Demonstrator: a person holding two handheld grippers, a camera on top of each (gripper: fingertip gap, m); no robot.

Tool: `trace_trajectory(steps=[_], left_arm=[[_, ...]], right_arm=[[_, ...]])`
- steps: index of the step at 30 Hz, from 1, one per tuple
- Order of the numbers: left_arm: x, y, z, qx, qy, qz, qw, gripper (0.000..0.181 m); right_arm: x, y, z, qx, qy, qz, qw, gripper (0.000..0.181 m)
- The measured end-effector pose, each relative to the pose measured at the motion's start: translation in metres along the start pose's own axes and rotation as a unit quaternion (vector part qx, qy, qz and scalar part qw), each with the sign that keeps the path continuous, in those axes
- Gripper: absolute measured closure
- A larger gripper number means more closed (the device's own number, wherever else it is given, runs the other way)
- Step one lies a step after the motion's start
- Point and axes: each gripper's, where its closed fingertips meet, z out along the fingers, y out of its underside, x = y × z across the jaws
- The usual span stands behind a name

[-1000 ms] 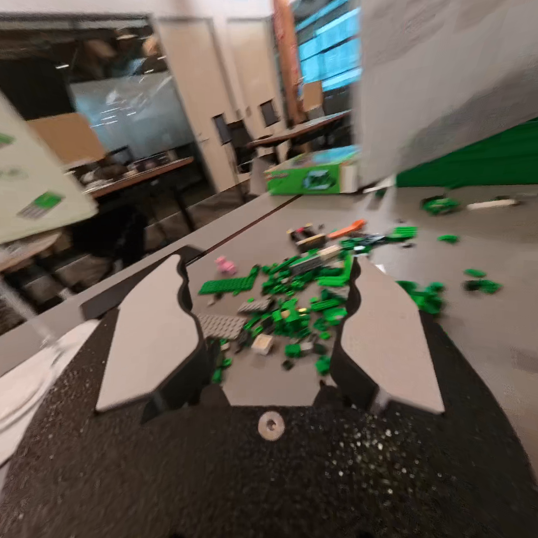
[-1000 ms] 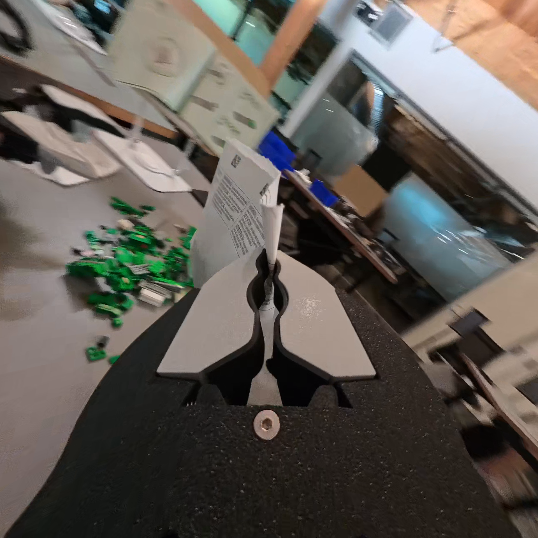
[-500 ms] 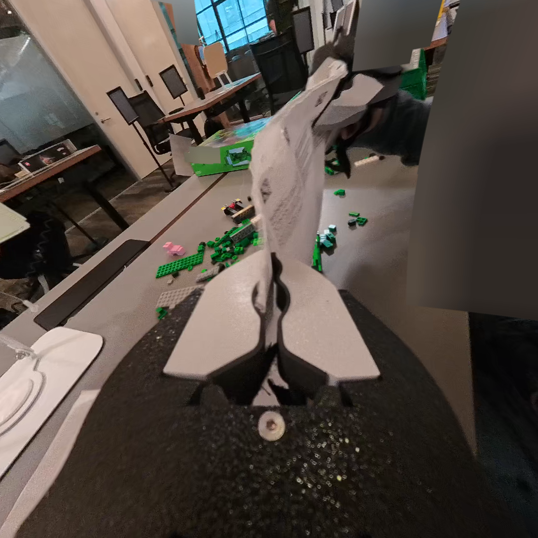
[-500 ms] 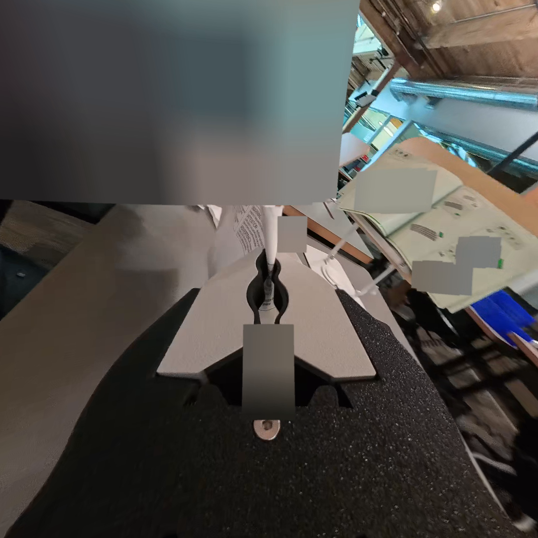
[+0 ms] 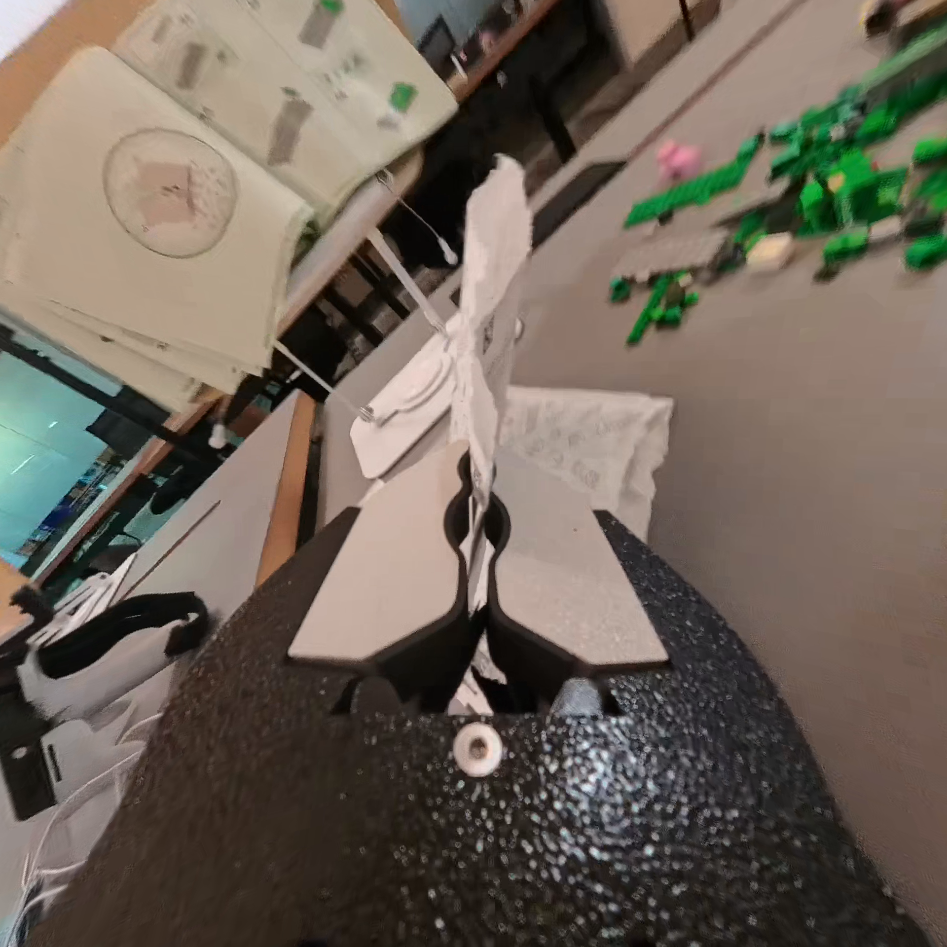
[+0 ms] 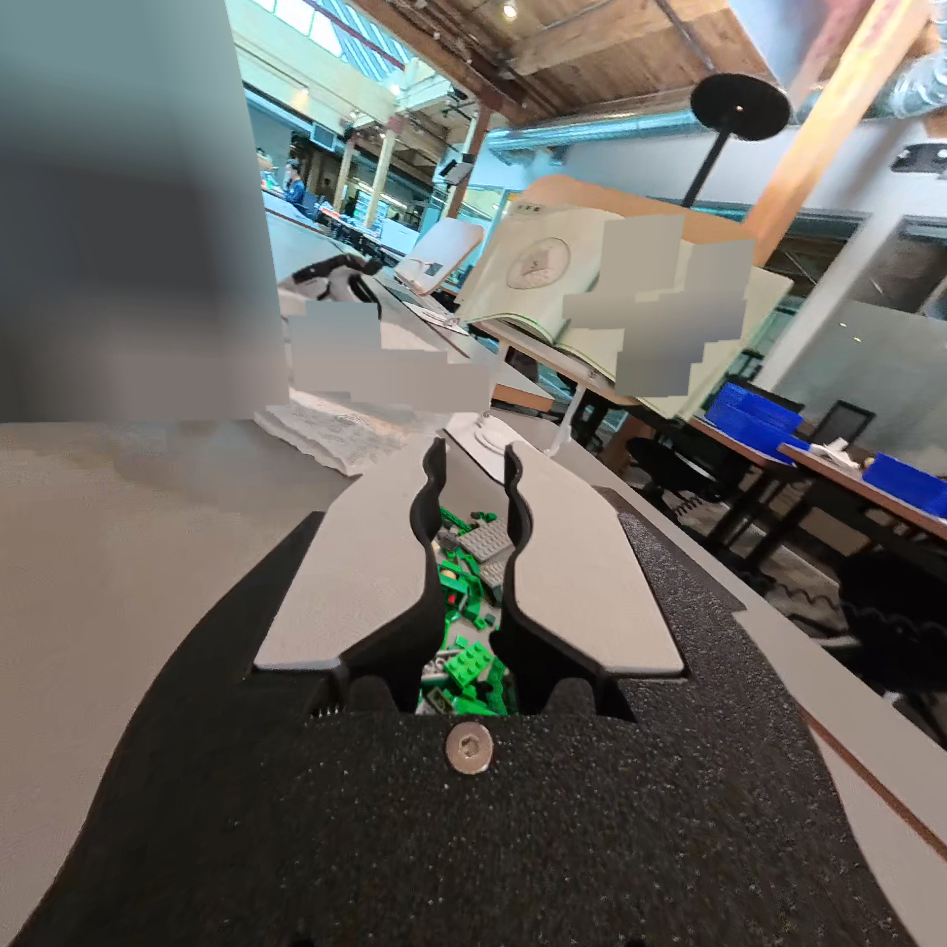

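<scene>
My left gripper (image 5: 474, 464) is shut on a crumpled white paper bag (image 5: 492, 287) that sticks up from between its fingers above the grey table. Another flat white printed bag (image 5: 584, 440) lies on the table just beyond it. My right gripper (image 6: 471, 456) is open and empty, held above a pile of green and grey toy bricks (image 6: 469, 589) seen between its fingers. The same brick pile (image 5: 830, 200) lies at the far right in the left wrist view. The flat white bag (image 6: 328, 435) also shows ahead of the right gripper, to its left.
An open instruction booklet (image 5: 169, 169) rests on a clear stand with a white base (image 5: 405, 425); it also shows in the right wrist view (image 6: 543, 271). A pink brick figure (image 5: 676, 159) lies by the pile. A black and white headset (image 5: 97, 661) lies at the left. Blue bins (image 6: 753, 415) sit on far tables. There is about 30 cm between the tips of the two grippers.
The right gripper has let go of the paper bag and opened; it now hangs over the bricks. The left gripper, open a second ago, shut on the bag and swung it left toward the booklet stand.
</scene>
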Motion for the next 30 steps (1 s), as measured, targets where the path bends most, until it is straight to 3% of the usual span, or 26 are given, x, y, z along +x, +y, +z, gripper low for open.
trace_trajectory(steps=[5,9,15,19,23,27,30], left_arm=[[0.026,0.015,0.003,-0.037,0.078,-0.022,0.996,0.181],[0.032,0.02,0.003,-0.063,0.103,-0.044,0.992,0.149],[0.023,0.039,-0.002,-0.099,0.083,-0.053,0.99,0.14],[0.016,0.061,-0.01,-0.148,0.079,-0.065,0.984,0.12],[0.027,0.052,-0.026,-0.131,0.125,-0.119,0.976,0.099],[0.024,0.048,-0.046,-0.137,0.092,-0.12,0.979,0.09],[0.024,0.021,-0.053,-0.085,0.061,-0.18,0.978,0.091]], right_arm=[[0.006,0.01,-0.006,-0.013,0.013,0.013,1.0,0.161],[0.005,0.01,-0.007,-0.018,0.013,0.012,1.0,0.161],[0.003,0.011,-0.007,-0.024,0.01,0.01,1.0,0.161],[0.003,0.012,-0.007,-0.032,0.009,0.004,0.999,0.161],[0.003,0.018,-0.008,-0.052,0.006,0.004,0.999,0.161],[0.012,0.036,-0.012,-0.114,0.024,0.027,0.993,0.162],[0.023,0.043,-0.016,-0.13,0.047,0.058,0.989,0.157]])
